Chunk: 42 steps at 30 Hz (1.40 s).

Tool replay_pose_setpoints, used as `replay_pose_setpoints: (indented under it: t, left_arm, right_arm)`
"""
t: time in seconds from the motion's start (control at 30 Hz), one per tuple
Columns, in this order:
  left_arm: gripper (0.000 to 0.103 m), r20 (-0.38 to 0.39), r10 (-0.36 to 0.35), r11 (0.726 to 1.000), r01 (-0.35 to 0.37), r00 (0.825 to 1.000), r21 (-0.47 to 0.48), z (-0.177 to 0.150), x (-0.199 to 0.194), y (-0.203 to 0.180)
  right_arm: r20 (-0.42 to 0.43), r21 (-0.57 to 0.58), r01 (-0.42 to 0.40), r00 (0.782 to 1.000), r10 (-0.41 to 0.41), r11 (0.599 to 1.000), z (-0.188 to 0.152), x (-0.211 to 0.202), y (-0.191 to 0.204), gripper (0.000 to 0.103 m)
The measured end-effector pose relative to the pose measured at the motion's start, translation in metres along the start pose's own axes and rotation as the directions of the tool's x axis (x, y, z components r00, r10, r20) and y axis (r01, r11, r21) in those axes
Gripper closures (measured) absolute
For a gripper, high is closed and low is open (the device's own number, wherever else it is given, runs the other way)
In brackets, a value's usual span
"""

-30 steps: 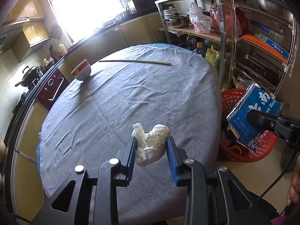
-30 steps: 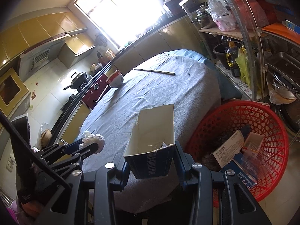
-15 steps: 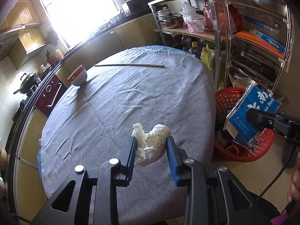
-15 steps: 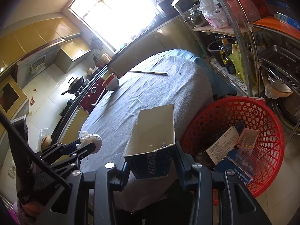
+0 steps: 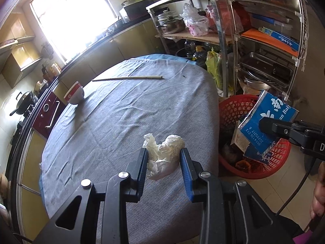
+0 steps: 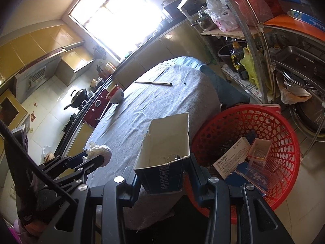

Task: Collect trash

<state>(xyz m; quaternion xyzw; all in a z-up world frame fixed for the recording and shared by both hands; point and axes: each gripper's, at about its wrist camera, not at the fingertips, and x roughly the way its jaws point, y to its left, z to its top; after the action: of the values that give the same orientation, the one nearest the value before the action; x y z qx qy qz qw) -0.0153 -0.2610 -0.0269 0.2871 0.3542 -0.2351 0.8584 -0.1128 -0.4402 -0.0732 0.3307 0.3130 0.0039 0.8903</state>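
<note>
Two black tongs with blue pads. The left gripper (image 5: pixel 163 162) is clamped on one crumpled white wad (image 5: pixel 164 158) of thin plastic, held above the table (image 5: pixel 126 122). The right gripper (image 6: pixel 164 174) pinches one torn blue carton (image 6: pixel 165 154), open-topped with a pale inside, beside one round red lattice basket (image 6: pixel 284 142) on the floor, holding cartons and papers. On the wrinkled grey cloth: one bowl (image 5: pixel 75 96), one thin stick (image 5: pixel 128 78).

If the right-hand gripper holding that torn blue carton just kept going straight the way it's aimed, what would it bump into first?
Probably the grey cloth on the table. The right gripper, shut on the carton, aims over the table's near edge, with the red basket off to its right. Depth is hard to judge.
</note>
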Motion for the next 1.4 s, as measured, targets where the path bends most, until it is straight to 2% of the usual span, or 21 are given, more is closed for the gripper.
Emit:
replay_pose_setpoints:
  t: [0.57, 0.83, 1.07, 1.4]
  left_arm:
    - [0.069, -0.009, -0.047, 0.997, 0.048, 0.999, 0.06, 0.013, 0.01, -0.03]
    - [0.069, -0.036, -0.093, 0.993, 0.095, 0.995, 0.076, 0.016, 0.017, -0.044]
    - [0.069, -0.091, -0.182, 0.98, 0.188, 0.979, 0.064, 0.019, 0.028, -0.058]
    - [0.069, -0.135, -0.302, 0.945, 0.315, 0.944, 0.087, 0.029, 0.051, -0.094]
  right_arm:
    - [0.017, 0.045, 0.05, 0.999, -0.051, 0.998, 0.004, -0.014, -0.025, 0.059]
    - [0.016, 0.07, 0.072, 0.997, -0.073, 0.995, 0.003, -0.018, -0.039, 0.059]
    - [0.015, 0.107, 0.104, 0.994, -0.106, 0.989, 0.003, -0.02, -0.057, 0.059]
    - [0.061, 0.187, 0.178, 0.979, -0.193, 0.966, 0.011, -0.041, -0.094, 0.059]
